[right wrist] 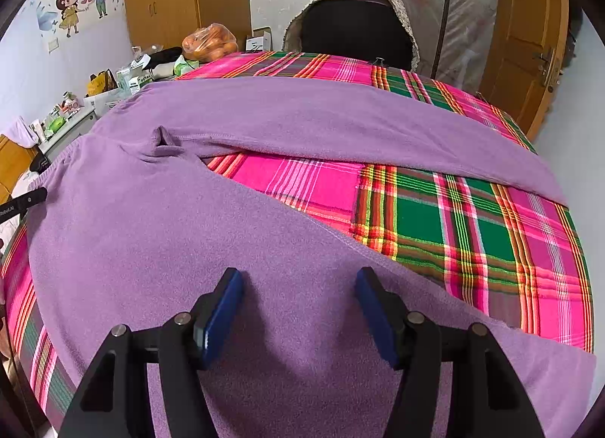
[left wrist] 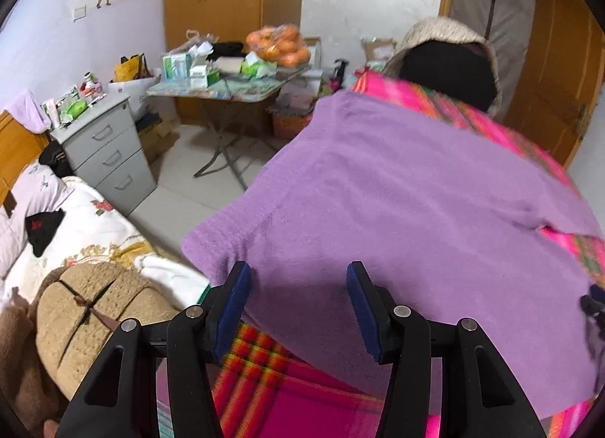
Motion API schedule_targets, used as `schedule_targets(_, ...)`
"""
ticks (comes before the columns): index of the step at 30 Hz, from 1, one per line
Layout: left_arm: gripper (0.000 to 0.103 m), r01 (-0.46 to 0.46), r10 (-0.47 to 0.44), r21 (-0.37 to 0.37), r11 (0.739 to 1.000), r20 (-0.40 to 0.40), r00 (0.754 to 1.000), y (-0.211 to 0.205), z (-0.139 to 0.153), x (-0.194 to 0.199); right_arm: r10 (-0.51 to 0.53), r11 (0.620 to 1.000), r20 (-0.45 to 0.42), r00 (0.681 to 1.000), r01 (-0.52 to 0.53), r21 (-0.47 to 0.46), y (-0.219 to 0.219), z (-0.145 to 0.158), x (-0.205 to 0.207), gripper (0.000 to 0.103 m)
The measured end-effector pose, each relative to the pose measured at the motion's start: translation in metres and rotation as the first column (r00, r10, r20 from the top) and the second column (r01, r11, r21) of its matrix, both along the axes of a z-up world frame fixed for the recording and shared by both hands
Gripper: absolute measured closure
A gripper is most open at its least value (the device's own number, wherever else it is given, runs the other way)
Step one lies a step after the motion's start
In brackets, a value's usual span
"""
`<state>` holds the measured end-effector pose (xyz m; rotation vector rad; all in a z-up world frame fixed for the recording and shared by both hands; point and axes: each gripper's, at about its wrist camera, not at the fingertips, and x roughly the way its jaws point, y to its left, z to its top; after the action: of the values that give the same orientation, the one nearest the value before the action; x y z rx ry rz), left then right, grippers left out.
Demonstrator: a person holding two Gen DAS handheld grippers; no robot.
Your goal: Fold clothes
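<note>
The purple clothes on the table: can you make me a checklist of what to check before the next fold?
1. Purple garment lies on the plaid cloth: ok.
2. Garment is spread fairly flat: ok, apart from a small pucker near the middle.
3. Left tool is open with nothing pinched: ok. Its fingers stand apart over the garment's near edge.
4. Right tool is open and free: ok. It hovers above the fabric.
5. Nothing else lies on the garment: ok in both views.
6. Whole garment rests on the table: cannot tell. In the left wrist view one corner reaches the table edge and may hang over.
</note>
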<state>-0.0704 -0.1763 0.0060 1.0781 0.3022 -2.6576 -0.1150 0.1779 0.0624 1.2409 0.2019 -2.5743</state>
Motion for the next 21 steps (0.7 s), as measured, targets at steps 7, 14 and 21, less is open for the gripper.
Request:
schedule_targets(7,0.048,0.149,-0.149,0.009,0.989,-0.017,0.989,0.043,0.007,0.001,0.001,1.000,0.001,1.000,-0.001,0.000,0.001,0.000,-0.001,0.040)
schedule_targets(14,0.048,0.289,-0.288,-0.029,0.957,0.024,0.957,0.105,-0.002,-0.007,0.002,1.000,0.004,1.000,-0.001,-0.010,0.003,0.000,-0.003,0.040)
schedule_targets(21,0.048,0.323,-0.317,-0.089,0.942,0.074,0.946,0.128,-0.014,-0.015,0.001,1.000,0.006,1.000,-0.001,-0.019,0.004,0.001,-0.003,0.040)
